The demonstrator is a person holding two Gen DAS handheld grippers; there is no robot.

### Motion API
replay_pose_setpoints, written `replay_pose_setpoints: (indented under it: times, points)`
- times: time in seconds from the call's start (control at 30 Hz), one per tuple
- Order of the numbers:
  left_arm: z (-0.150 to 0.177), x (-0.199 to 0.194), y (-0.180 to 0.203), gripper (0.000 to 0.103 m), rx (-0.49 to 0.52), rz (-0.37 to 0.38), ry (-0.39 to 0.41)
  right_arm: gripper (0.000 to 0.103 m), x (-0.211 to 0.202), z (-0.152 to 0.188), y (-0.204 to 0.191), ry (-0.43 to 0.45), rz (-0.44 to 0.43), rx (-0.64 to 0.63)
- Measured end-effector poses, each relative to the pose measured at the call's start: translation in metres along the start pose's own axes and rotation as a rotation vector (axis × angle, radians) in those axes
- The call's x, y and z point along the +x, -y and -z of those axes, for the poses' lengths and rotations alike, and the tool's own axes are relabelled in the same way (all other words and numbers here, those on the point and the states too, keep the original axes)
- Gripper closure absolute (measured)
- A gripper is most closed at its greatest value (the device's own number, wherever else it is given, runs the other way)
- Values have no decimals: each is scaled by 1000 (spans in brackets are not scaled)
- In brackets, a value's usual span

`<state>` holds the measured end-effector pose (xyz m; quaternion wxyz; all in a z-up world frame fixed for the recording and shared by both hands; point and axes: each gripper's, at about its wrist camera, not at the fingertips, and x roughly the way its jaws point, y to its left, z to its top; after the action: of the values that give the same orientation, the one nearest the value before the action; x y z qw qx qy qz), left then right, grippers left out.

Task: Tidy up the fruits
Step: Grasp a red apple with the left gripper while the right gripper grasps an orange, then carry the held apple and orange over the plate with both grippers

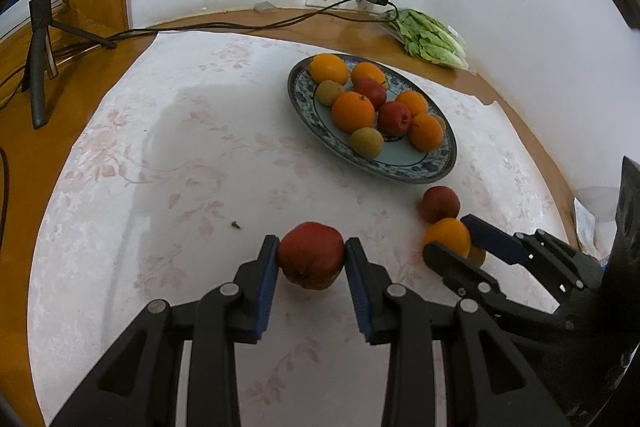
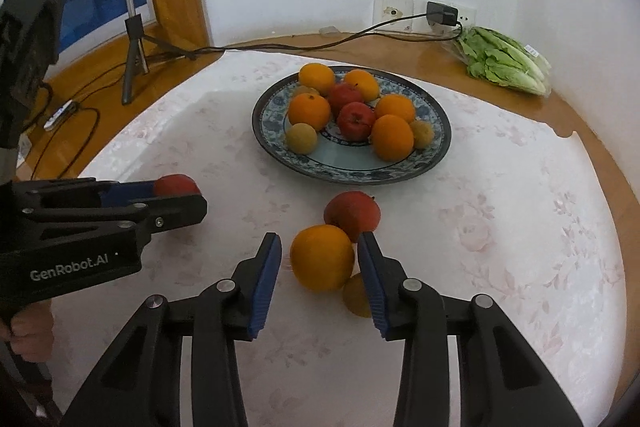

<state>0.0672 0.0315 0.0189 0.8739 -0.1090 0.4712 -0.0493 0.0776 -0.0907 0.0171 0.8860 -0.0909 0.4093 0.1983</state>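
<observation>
1. On the floral tablecloth [image 1: 160, 155], the left gripper [image 1: 311, 259] reaches in low and nearly level, its blue pads closed against both sides of a red apple [image 1: 311, 255] resting on the cloth.
2. Right gripper [image 2: 320, 267] comes in beside it, angled down, jaws spread around an orange [image 2: 322, 257] with a gap on the left side; not gripping.
3. A second apple [image 2: 352, 215] touches the orange behind, stem toward the wall; a small yellow fruit [image 2: 356, 297] sits just beside it.
4. Farther back, the blue-patterned plate [image 2: 352, 175] holds oranges, apples and yellow fruits.
5. Lettuce [image 2: 504, 65] lies near the wall.
</observation>
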Motion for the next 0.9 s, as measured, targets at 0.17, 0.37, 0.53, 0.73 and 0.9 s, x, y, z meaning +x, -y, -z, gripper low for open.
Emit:
replay_pose_setpoints:
  times: [0.17,0.37,0.53,0.73,0.9]
  points:
    - [0,-1,-1,68,-3,1,2,68,5,-2,-3,-7,26,-15]
    - [0,-2,-1,68,-6,2,6,68,5,-2,-1,-4,10,4]
    - [-1,-5,-2,68,-9,6,13,69,-3,0,-2,12,-39,27]
    - [-6,-9,2,68,7,5,26,69,-16,-4,1,47,-86,65]
    - [-21,-11,7,68,30,12,46,68,-24,-10,7,78,-88,78]
